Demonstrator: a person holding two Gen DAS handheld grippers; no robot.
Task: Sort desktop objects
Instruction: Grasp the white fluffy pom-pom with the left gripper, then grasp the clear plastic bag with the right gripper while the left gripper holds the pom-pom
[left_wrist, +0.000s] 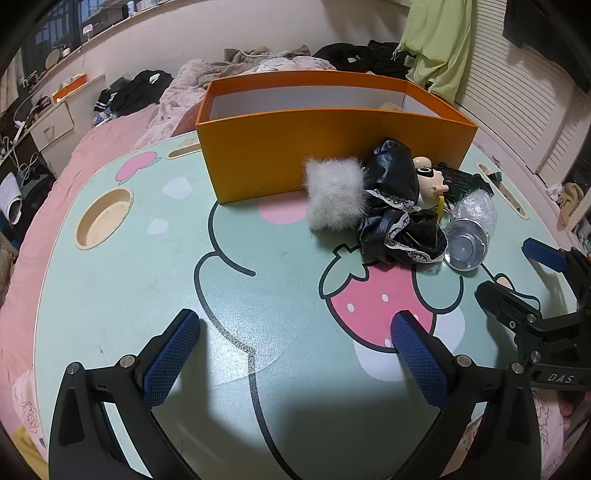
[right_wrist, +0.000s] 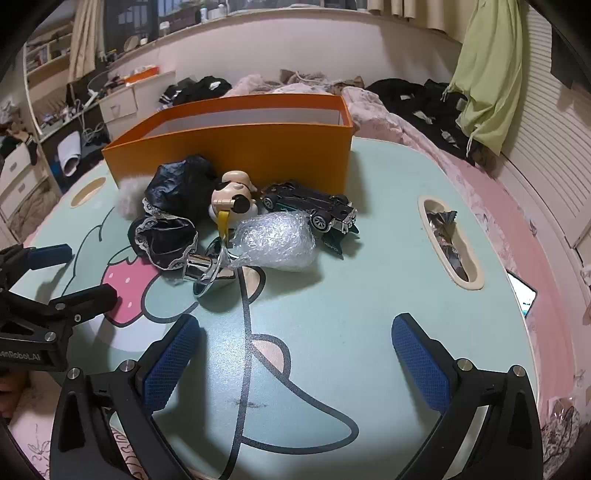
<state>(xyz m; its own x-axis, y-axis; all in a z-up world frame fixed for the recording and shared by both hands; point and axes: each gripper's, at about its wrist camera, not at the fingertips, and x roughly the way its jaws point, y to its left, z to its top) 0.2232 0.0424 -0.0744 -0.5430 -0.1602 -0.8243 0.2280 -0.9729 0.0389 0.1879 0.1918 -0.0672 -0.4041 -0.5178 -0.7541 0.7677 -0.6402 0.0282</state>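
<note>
An open orange box (left_wrist: 332, 147) (right_wrist: 236, 147) stands at the back of the mint cartoon table (left_wrist: 129, 295). In front of it lie a white fur puff (left_wrist: 334, 197), a black lace-trimmed cloth (left_wrist: 399, 221) (right_wrist: 173, 206), a sunglasses figurine (right_wrist: 234, 197), a dark toy car (right_wrist: 314, 203), a bubble-wrap bundle (right_wrist: 277, 240) and a shiny metal cup (left_wrist: 465, 249) (right_wrist: 210, 269). My left gripper (left_wrist: 295, 332) (right_wrist: 70, 275) hovers open over bare table, near side of the pile. My right gripper (right_wrist: 295, 332) (left_wrist: 524, 275) is open too, with nothing between its fingers.
The table has a round cup recess (left_wrist: 105, 218) at left and a long slot (right_wrist: 450, 240) holding foil wrappers at right. A pink bed with dark clothes surrounds it. A phone (right_wrist: 524, 295) lies off the right edge.
</note>
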